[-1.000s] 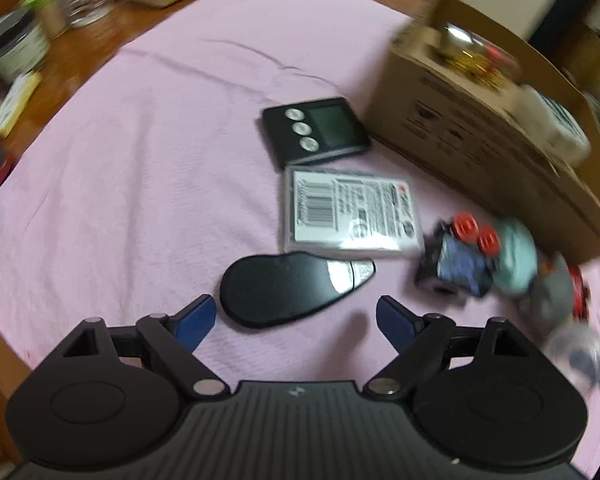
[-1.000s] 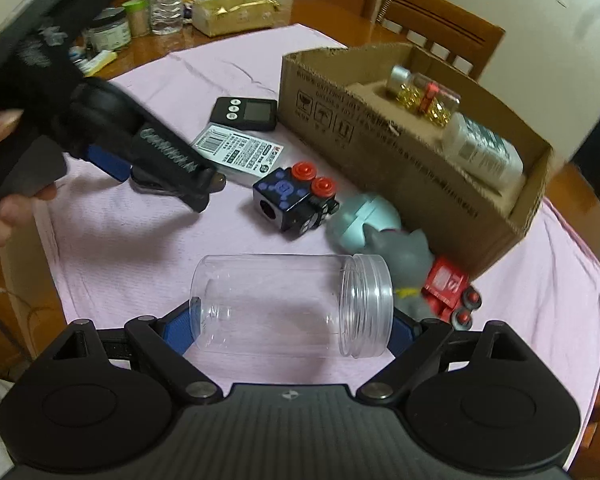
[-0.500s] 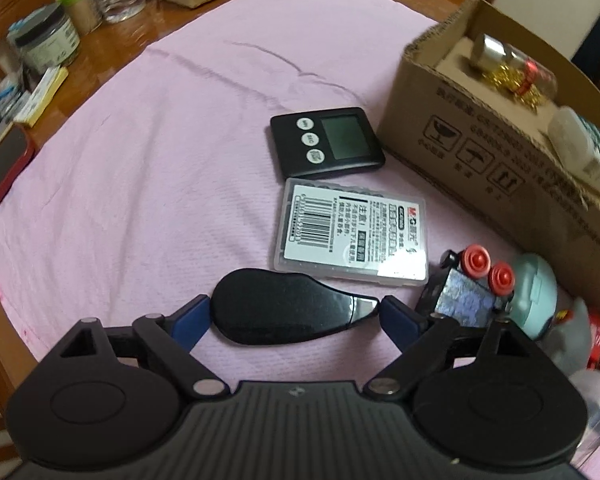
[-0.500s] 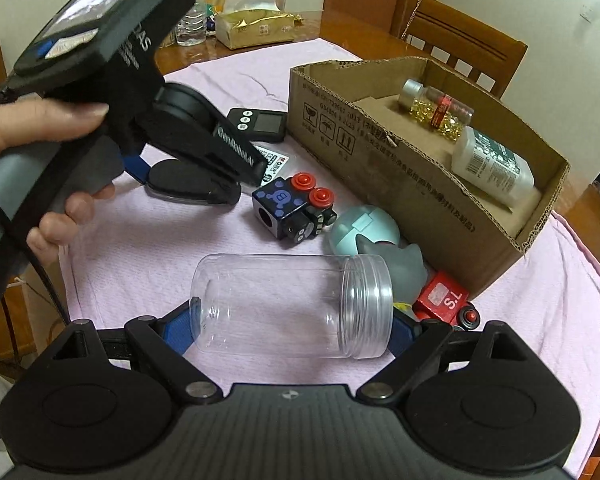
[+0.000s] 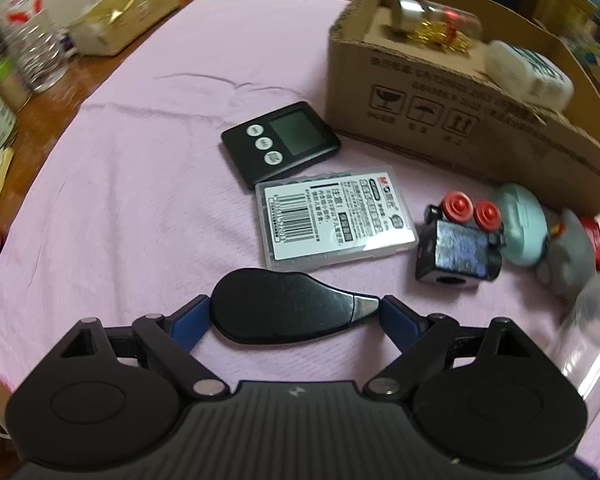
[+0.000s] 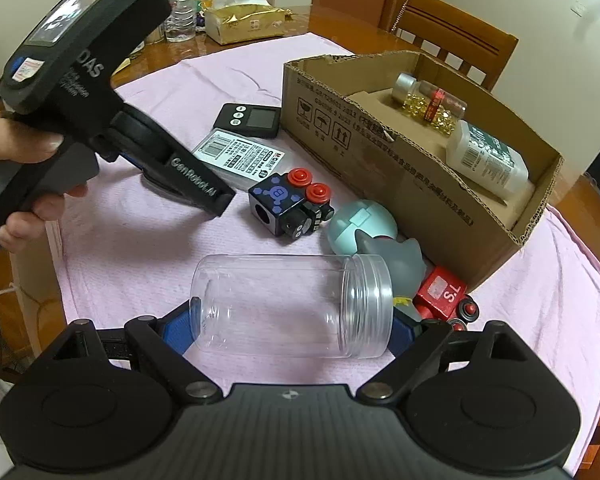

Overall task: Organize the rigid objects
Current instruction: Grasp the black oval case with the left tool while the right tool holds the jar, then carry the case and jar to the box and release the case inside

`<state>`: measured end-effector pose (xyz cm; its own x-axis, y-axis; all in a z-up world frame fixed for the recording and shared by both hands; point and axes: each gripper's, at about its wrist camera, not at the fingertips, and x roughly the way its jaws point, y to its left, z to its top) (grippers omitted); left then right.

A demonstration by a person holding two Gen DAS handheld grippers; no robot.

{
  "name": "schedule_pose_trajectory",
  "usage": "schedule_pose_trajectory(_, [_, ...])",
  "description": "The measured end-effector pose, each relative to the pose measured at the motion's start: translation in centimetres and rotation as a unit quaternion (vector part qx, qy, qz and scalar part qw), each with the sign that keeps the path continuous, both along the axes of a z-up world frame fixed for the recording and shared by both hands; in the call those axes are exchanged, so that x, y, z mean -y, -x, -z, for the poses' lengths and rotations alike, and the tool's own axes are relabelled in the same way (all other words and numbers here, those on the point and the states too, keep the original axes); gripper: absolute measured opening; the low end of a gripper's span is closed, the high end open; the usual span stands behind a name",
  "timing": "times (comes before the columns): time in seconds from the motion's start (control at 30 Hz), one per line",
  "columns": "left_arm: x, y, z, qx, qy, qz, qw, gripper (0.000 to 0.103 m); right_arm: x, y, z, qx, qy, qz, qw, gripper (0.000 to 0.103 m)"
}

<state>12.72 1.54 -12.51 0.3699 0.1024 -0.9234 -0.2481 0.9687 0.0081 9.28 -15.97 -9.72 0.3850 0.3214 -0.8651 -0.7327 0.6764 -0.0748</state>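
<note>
- Two tongs, mine; the left gripper [image 5: 295, 312] straddles the flat black teardrop-shaped plastic case [image 5: 288, 309] at lower centre, jaws wide and just opened a touch, blue pads beside its ends, whether touching I cannot tell.
- My right gripper [image 6: 294, 326] clamps the clear plastic jar [image 6: 292, 304] endwise at lower centre, sideways, base and mouth against the pads.
- At upper right, the brown cardboard box [image 6: 380, 148] waits, probably the destination.

One clear jar [image 6: 288, 304], one cardboard box [image 6: 380, 168], two bottles [image 6: 486, 158] inside.
</note>
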Motion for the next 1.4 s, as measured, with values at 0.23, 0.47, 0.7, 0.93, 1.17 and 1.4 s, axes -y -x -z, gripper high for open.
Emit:
schedule_pose_trajectory(0.23, [0.1, 0.3, -0.4, -0.003, 0.001, 0.062, 0.9981, 0.089, -0.3, -0.3, -0.8, -0.008, -0.007, 0.036, 0.999, 0.093])
schedule_pose_trajectory(0.47, [0.5, 0.4, -3.6, 0.009, 0.003, 0.146, 0.9892, 0.089, 0.1, -1.2, -2.8, -0.006, -0.017, 0.077, 0.997, 0.093])
schedule_pose_trajectory(0.7, [1.7, -2.2, -9.5, 0.079, -0.011, 0.217, 0.973, 0.089, 1.7, -4.1, -6.7, 0.023, -0.057, 0.127, 0.99, 0.093])
schedule_pose_trajectory(0.93, [3.5, -8.5, -12.3, 0.147, -0.007, 0.239, 0.9599, 0.089, 3.0, -8.4, -8.3, 0.058, -0.074, 0.169, 0.981, 0.093])
schedule_pose_trajectory(1.17, [4.5, -13.9, -10.4, 0.135, -0.002, 0.252, 0.9583, 0.089, 3.1, -10.7, -7.8, 0.057, -0.059, 0.179, 0.98, 0.093])
schedule_pose_trajectory(1.4, [5.1, -17.3, -7.6, 0.116, -0.017, 0.255, 0.9598, 0.09, 3.4, -12.3, -7.6, 0.047, -0.057, 0.187, 0.98, 0.093])
